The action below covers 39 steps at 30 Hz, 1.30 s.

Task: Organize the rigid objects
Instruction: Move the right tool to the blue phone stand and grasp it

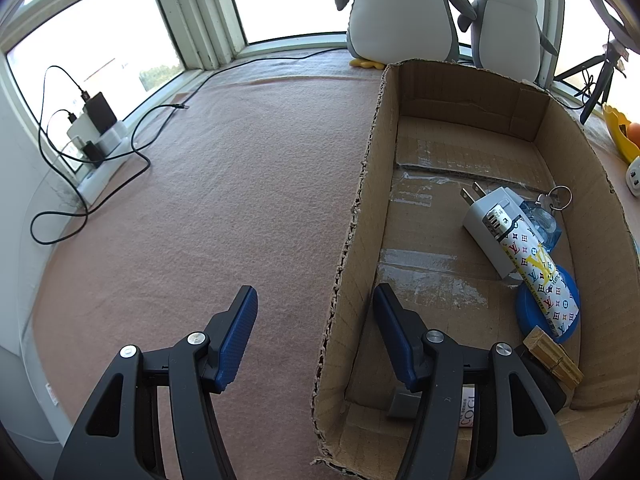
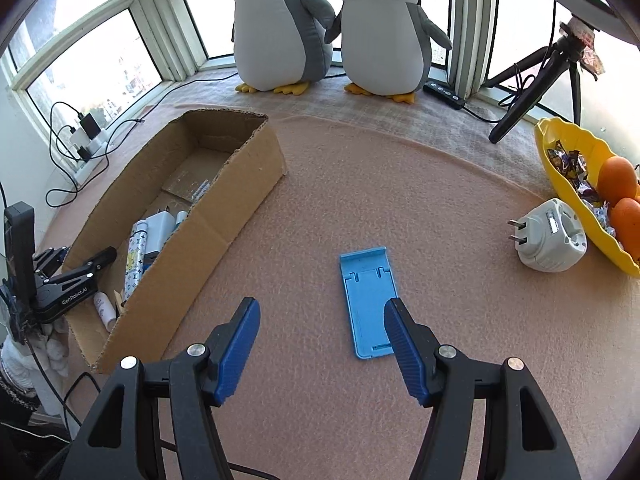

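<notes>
A light blue flat phone stand [image 2: 368, 300] lies on the pink cloth. My right gripper [image 2: 322, 304] hovers over its near end, open and holding nothing, with the right fingertip above the stand's edge. A white round plug adapter [image 2: 552, 236] sits further right. The cardboard box [image 1: 580, 184] holds a white charger [image 1: 488, 220], a patterned tube [image 1: 536, 272], a blue lid [image 1: 524, 308], keys [image 1: 556, 196] and wooden clothespins [image 1: 554, 360]. My left gripper [image 1: 316, 292] is open and empty, and its fingers straddle the box's left wall.
Two plush penguins [image 2: 332, 28] stand by the windows behind the cardboard box [image 2: 224, 200]. A yellow bowl [image 2: 560, 148] with oranges and sweets sits at the right edge, with a tripod [image 2: 532, 92] behind it. Chargers and cables [image 1: 96, 128] lie along the left sill.
</notes>
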Tool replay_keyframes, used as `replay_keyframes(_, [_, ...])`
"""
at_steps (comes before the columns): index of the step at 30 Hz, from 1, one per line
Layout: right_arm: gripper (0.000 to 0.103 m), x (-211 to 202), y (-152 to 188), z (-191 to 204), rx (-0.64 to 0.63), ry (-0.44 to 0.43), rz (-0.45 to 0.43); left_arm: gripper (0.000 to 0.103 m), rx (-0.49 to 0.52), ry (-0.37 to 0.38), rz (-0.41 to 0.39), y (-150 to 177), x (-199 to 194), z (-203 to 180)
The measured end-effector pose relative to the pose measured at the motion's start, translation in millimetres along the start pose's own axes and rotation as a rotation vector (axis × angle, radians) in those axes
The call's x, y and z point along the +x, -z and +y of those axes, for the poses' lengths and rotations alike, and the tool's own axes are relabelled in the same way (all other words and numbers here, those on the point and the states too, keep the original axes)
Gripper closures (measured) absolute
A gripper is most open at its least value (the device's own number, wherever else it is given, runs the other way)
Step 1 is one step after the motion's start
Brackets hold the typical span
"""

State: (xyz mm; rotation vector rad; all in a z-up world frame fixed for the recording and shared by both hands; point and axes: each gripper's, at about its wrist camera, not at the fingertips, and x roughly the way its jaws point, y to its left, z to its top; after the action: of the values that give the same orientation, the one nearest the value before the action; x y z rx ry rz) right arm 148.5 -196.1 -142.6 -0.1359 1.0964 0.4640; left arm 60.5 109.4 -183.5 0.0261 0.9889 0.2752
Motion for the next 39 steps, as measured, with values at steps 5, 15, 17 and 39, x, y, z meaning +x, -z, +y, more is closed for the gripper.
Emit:
replay_keyframes(5, [0.043, 11, -2, -8, -0.019, 0.011, 0.031, 0.043, 0.000, 0.000, 0.000, 0, 0, 0])
replay_keyframes(15, [0.043, 28, -8, -11, -0.041, 0.006, 0.081, 0.043, 0.000, 0.000, 0.000, 0, 0, -1])
replay_keyframes(17, [0.043, 32, -8, -12, -0.042, 0.008, 0.091, 0.043, 0.000, 0.000, 0.000, 0, 0, -1])
replay_keyframes(39, [0.065, 46, -13, -23, -0.043, 0.028, 0.162, 0.043, 0.000, 0.000, 0.000, 0, 0, 0])
